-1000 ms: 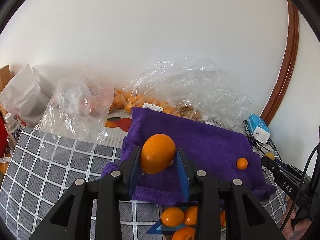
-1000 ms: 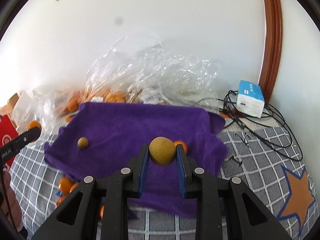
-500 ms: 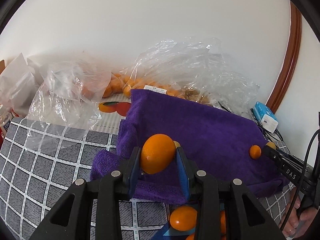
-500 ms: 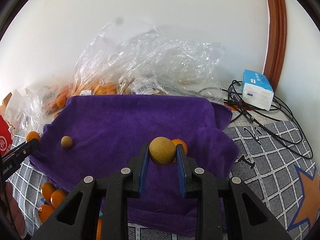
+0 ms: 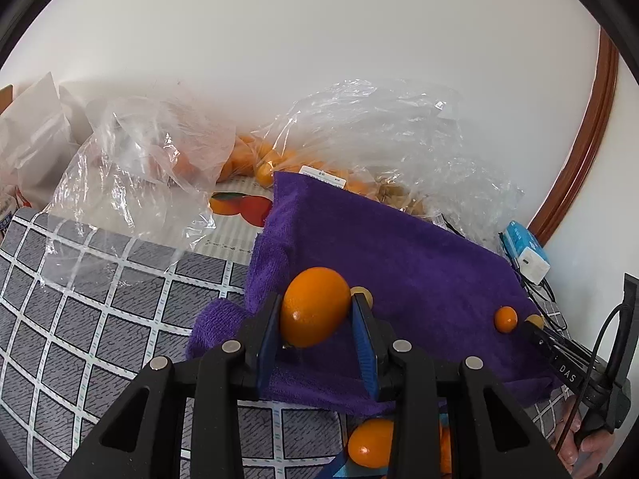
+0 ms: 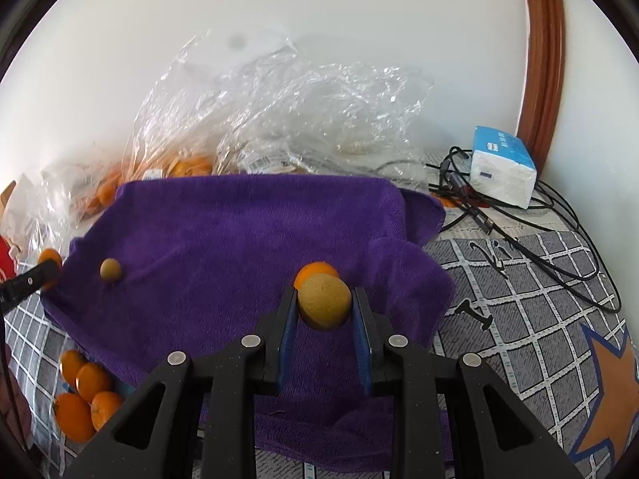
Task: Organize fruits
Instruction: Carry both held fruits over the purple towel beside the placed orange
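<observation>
My left gripper point(image 5: 315, 315) pinches an orange point(image 5: 313, 306), right gripper point(image 6: 324, 306) pinches a tan round fruit point(image 6: 324, 300), both over the purple towel point(image 6: 239, 239).

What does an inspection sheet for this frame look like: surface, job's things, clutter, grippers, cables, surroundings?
Surface: grey checked cloth with a purple towel spread over it.
Job's things: one orange and one tan fruit lie on the towel; loose oranges sit off its near left edge.
Clutter: crumpled plastic bags holding more fruit along the wall; tissue pack at right.
Grippers: left gripper shut on a held orange; right gripper shut on a held tan fruit; both over the towel.
Cables: black cables tangled beside the tissue pack.
Surroundings: white wall, brown wooden trim at right.
</observation>
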Motion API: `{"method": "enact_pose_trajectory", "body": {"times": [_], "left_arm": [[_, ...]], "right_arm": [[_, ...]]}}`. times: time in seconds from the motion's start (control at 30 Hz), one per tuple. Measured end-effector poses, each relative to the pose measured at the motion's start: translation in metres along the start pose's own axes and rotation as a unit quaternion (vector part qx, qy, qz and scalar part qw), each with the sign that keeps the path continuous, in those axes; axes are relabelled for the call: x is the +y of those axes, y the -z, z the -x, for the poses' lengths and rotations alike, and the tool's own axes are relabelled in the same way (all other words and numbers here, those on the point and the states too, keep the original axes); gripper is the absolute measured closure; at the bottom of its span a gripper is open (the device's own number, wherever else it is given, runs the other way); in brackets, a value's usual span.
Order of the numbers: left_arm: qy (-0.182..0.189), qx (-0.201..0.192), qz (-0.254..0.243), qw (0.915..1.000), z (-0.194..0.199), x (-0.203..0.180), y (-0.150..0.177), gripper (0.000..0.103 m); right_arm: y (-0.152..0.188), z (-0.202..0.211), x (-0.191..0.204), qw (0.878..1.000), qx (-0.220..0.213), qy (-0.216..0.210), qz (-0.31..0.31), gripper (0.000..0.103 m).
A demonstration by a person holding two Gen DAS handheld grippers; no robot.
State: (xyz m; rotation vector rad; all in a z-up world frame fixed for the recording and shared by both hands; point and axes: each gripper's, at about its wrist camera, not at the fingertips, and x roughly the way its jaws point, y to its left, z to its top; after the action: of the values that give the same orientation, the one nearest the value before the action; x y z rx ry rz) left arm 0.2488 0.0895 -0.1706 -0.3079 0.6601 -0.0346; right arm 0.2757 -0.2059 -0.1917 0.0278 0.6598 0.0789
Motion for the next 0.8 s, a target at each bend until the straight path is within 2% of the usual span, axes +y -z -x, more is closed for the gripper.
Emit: {"method": "enact_pose_trajectory", "body": {"times": [0.2,0.57,0.8], "left_arm": [[0.023,0.019,-0.012,0.9995,-0.006,-0.011,0.007,0.070],[-0.002,0.017,-0.030,0.9994,-0.014,-0.021,0.015,0.070],[-0.010,0.014,-0.040,0.9990,-0.014,-0.023,0.015,0.070]], "right_arm": [[0.003,-0.004,0.003,1.000,0.016,0.000,0.007,0.077],[0.011,-0.016,0.010,0.999,0.048,0.005,0.019,0.076],[0.012,-0.019,0.010,0.998,0.054,0.007,0.020,0.076]]}}
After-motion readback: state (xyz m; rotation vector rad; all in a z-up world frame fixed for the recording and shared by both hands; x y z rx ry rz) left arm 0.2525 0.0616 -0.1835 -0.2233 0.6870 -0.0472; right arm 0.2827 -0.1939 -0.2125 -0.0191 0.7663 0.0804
